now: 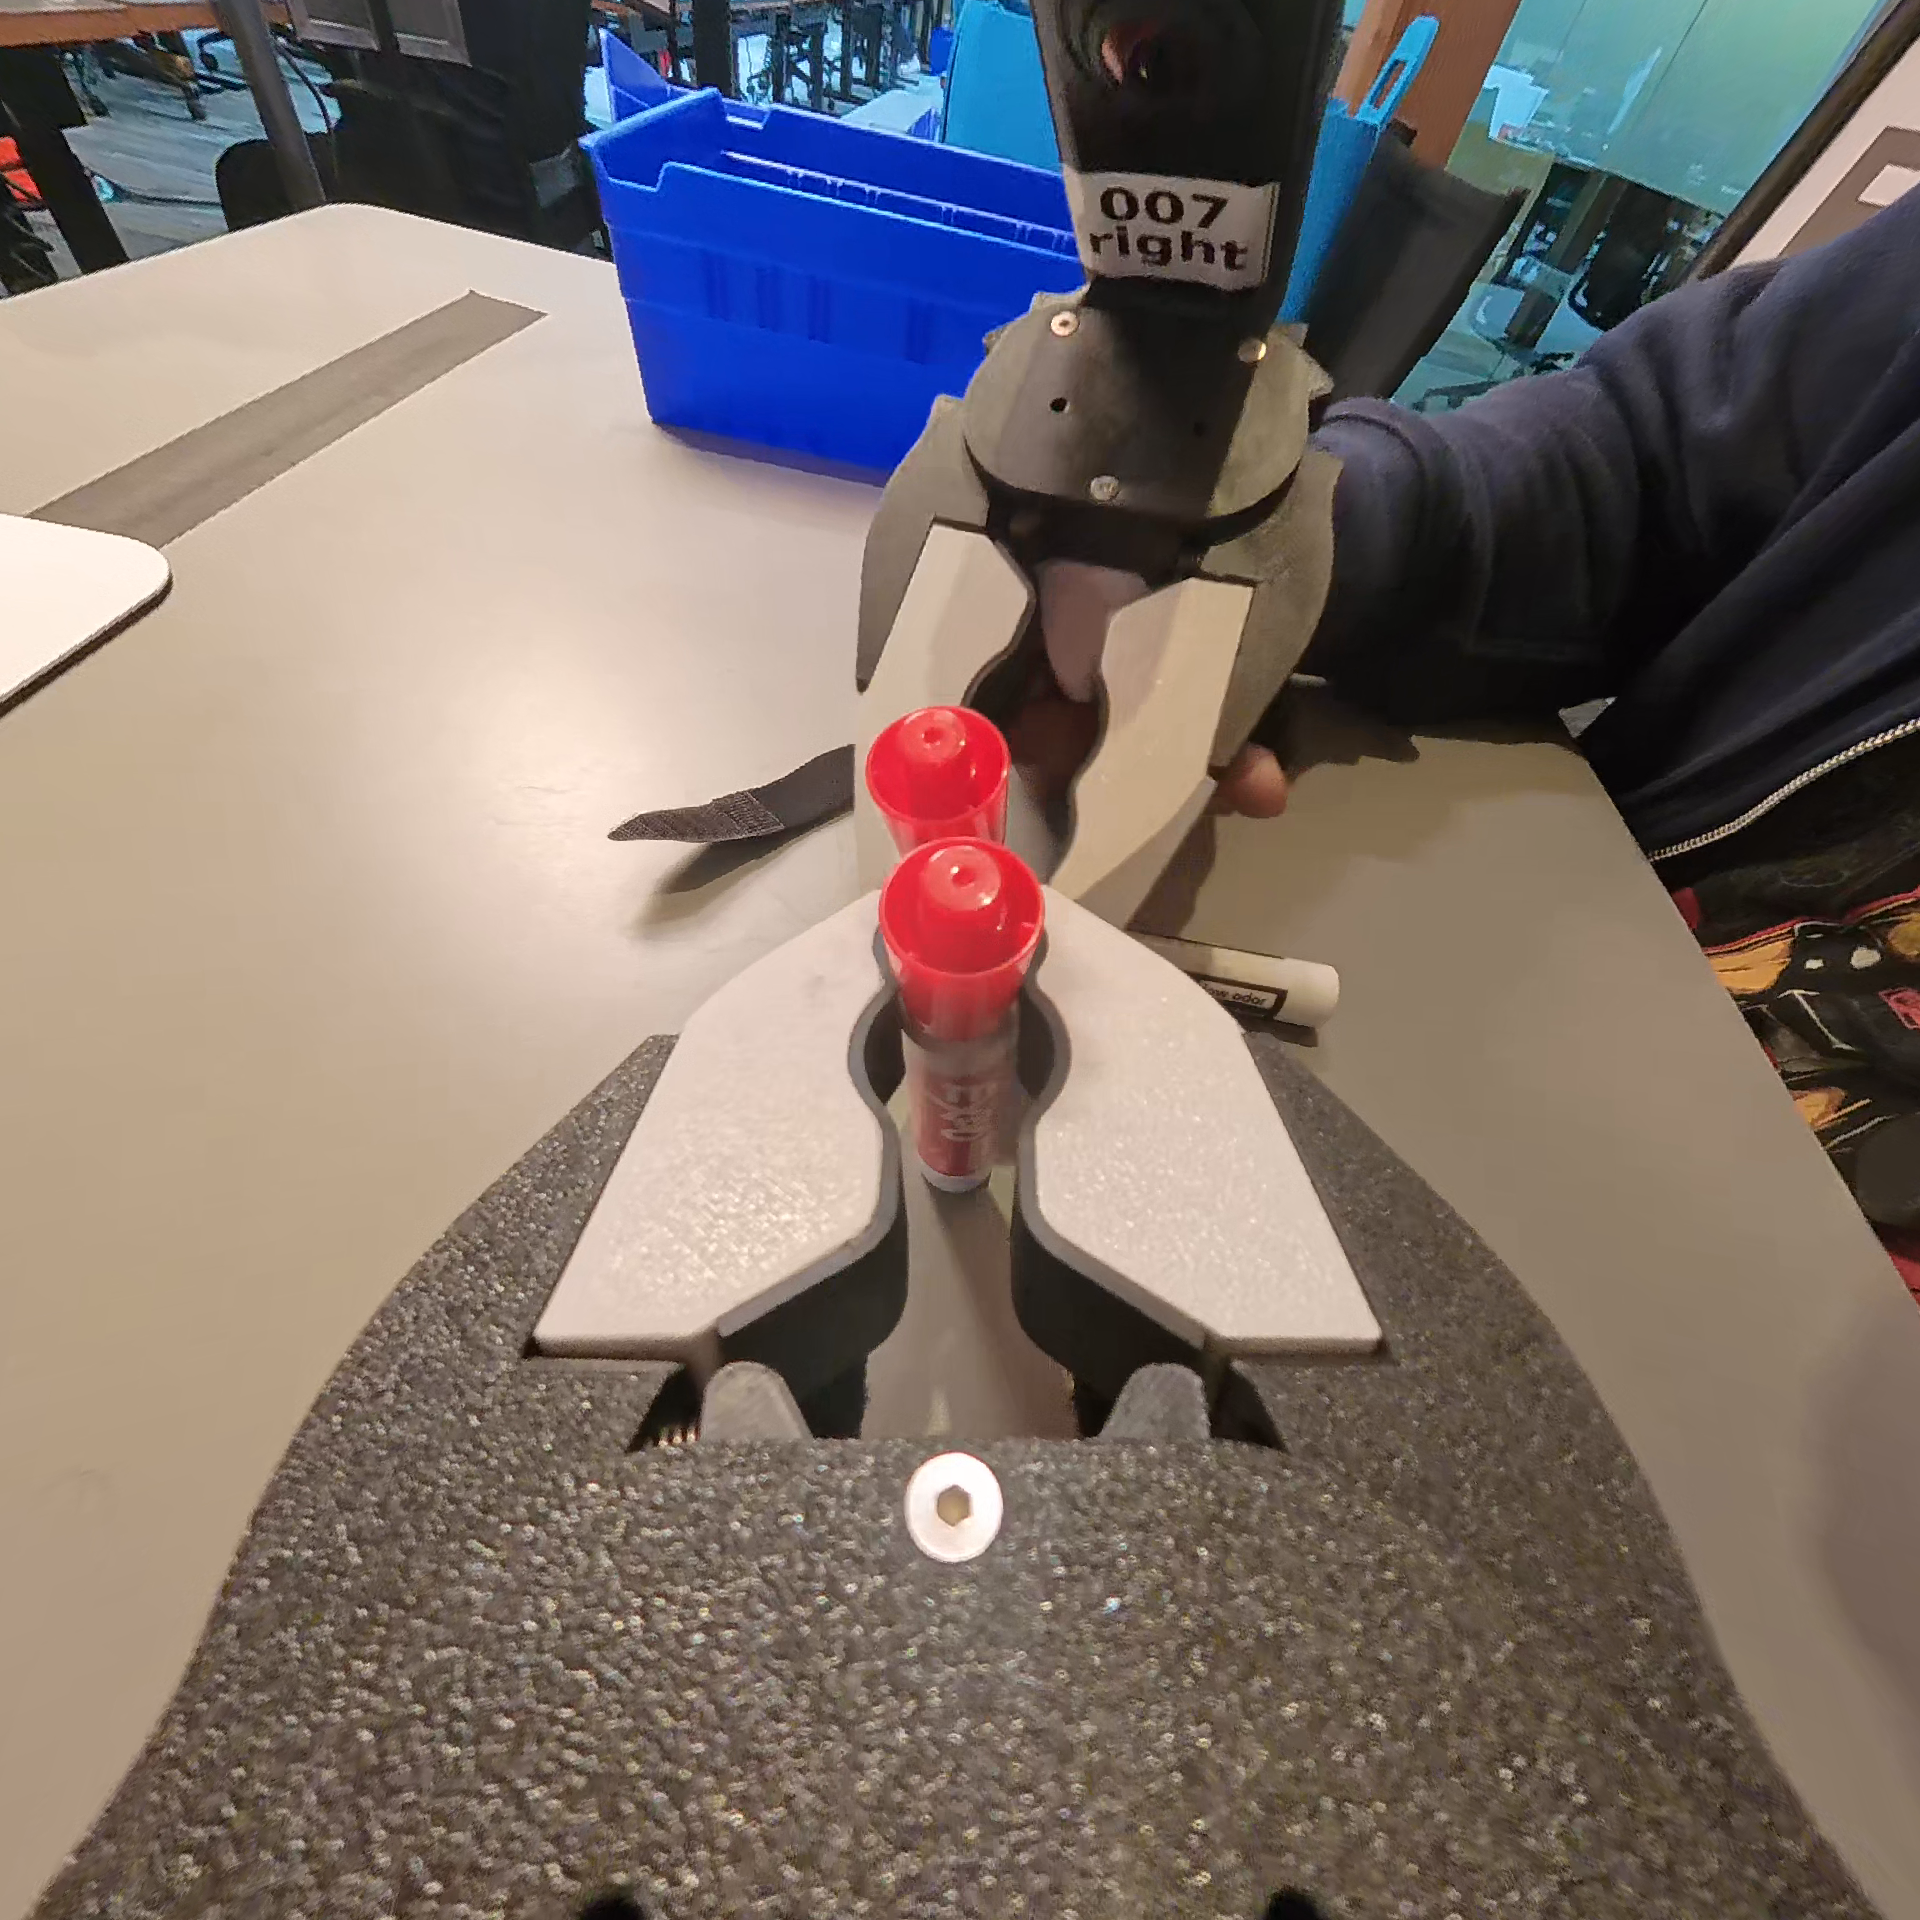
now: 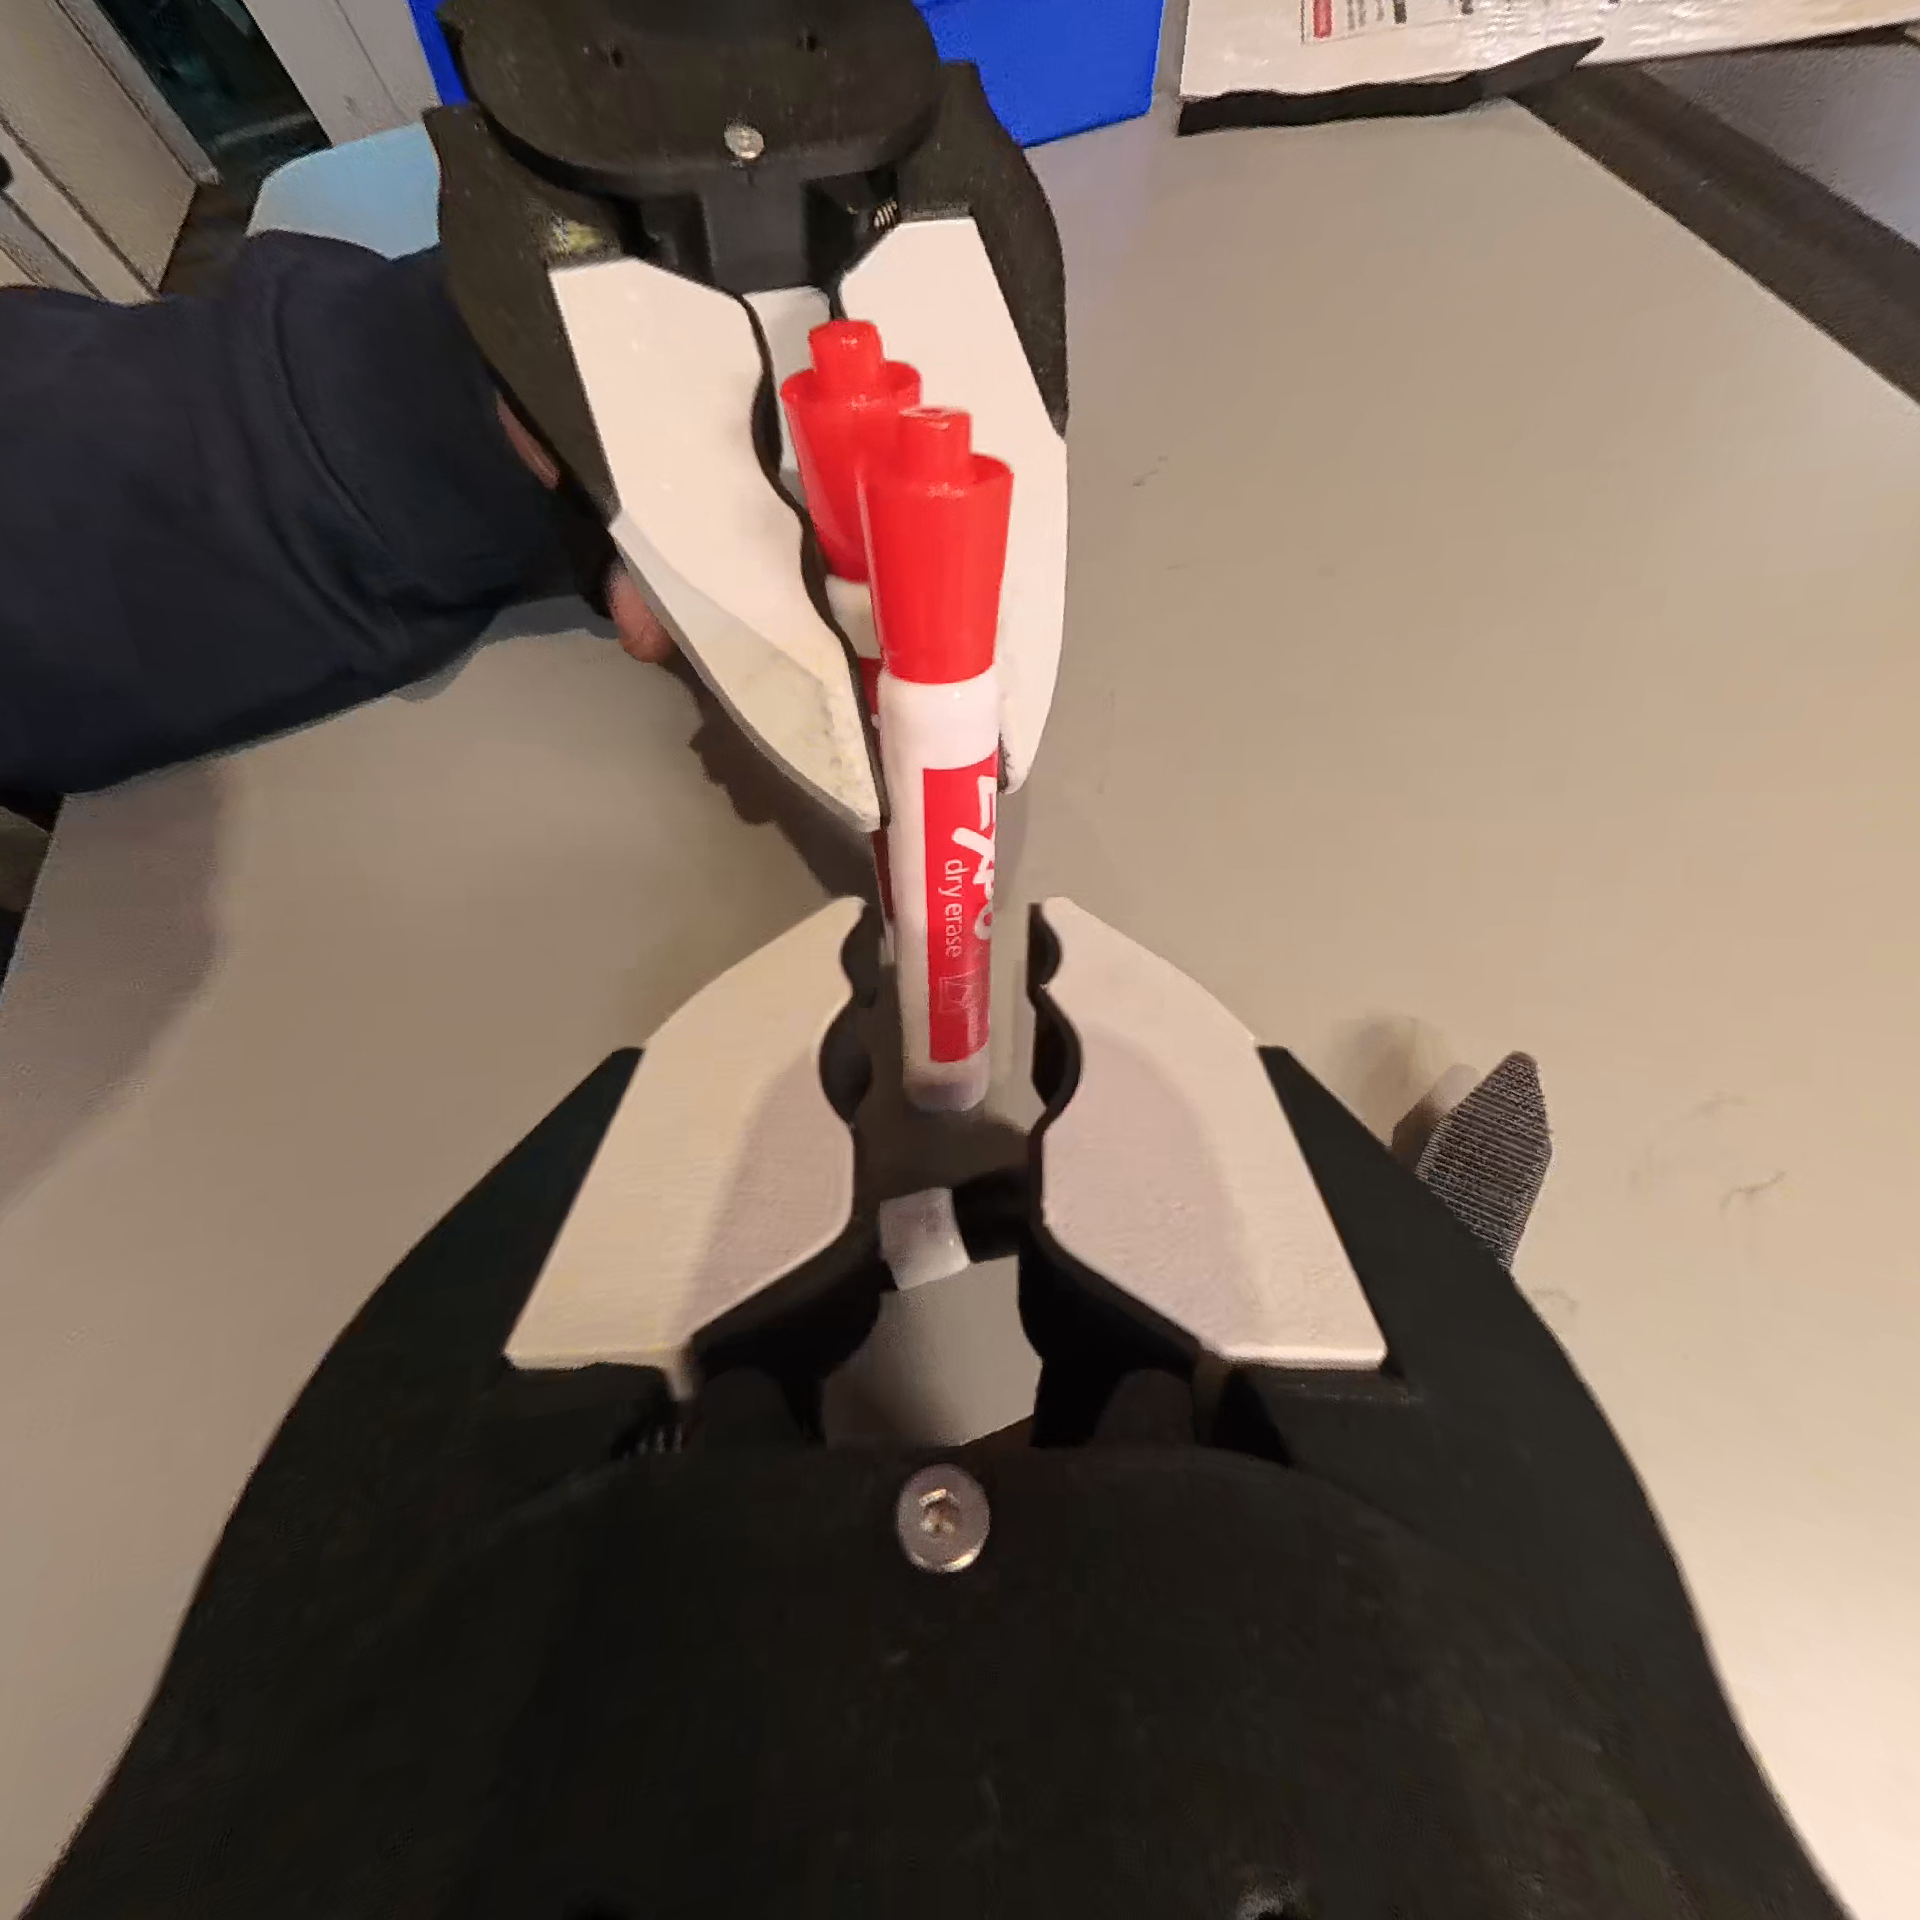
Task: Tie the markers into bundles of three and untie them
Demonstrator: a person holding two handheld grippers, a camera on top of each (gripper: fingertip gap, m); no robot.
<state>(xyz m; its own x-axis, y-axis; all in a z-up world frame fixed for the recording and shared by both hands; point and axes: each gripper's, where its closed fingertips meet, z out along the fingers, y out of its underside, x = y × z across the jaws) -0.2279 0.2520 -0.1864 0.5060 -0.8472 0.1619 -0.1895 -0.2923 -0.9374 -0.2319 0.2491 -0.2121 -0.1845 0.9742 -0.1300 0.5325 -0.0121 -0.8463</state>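
While my left hand-held gripper (image 1: 961,997) clamps two upright red markers (image 2: 940,644), their lower ends hang between my right hand-held gripper's (image 2: 945,997) parted fingers; the strap (image 1: 727,810) lies on the desk (image 1: 416,727).

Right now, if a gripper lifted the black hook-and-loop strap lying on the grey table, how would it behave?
Probably floppy: the black hook-and-loop strap is a thin flat band, and its tip seems to curl up above its shadow. It is likely very light. Its fuzzy woven face may cling to itself when folded.
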